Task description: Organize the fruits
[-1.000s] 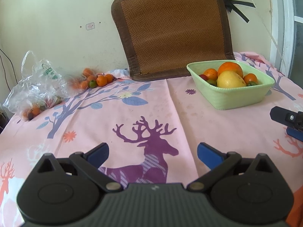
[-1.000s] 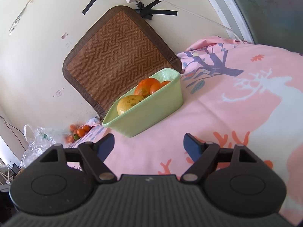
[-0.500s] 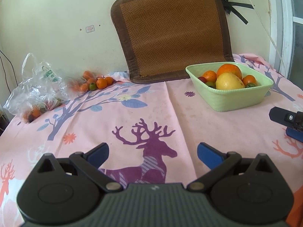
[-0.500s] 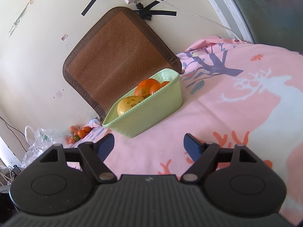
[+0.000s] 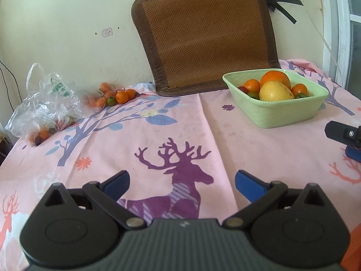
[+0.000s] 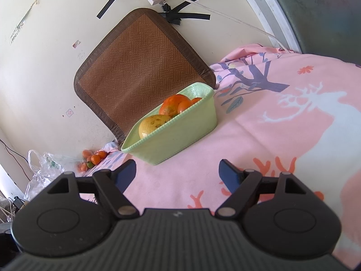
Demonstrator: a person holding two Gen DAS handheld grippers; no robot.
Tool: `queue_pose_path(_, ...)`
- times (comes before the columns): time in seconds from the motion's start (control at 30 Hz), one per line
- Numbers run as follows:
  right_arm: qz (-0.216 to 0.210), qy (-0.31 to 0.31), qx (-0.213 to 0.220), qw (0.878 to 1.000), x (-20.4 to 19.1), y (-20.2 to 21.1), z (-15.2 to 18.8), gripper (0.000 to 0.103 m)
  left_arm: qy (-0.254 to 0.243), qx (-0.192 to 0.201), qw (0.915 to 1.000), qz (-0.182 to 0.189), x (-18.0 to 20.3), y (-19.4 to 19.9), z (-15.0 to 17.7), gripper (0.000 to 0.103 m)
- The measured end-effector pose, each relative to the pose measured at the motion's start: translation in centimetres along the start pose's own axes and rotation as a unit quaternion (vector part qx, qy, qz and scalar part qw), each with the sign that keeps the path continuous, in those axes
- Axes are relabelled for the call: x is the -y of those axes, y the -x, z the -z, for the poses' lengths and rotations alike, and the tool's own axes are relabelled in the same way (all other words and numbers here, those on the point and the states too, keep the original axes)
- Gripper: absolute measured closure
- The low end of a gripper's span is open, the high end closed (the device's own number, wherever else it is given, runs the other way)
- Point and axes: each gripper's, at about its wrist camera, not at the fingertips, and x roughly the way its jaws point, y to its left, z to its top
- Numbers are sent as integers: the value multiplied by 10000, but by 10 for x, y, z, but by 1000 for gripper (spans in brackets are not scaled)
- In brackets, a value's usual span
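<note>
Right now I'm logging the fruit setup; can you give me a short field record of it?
surface: pink deer-print tablecloth
container: green bowl, holding oranges and a yellow fruit
loose fruit: small oranges by the wall
bag: clear plastic bag, fruit inside
left gripper: jaws open, empty
right gripper: jaws open, empty

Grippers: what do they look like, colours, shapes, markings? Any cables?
Both match. The left gripper and right gripper have a dark grey ribbed body, two round black lobes with triangular cut-outs, black linkage bars on silver rivets, and blue finger pads. A small pale mark sits mid-body. No cables or sleeves visible.
</note>
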Motion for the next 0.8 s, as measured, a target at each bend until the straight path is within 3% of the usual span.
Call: queue_pose_path(0.8, 98, 204, 2, 9997, -6, -1, 3, 21, 108, -180, 9997, 89, -5, -11, 3, 0)
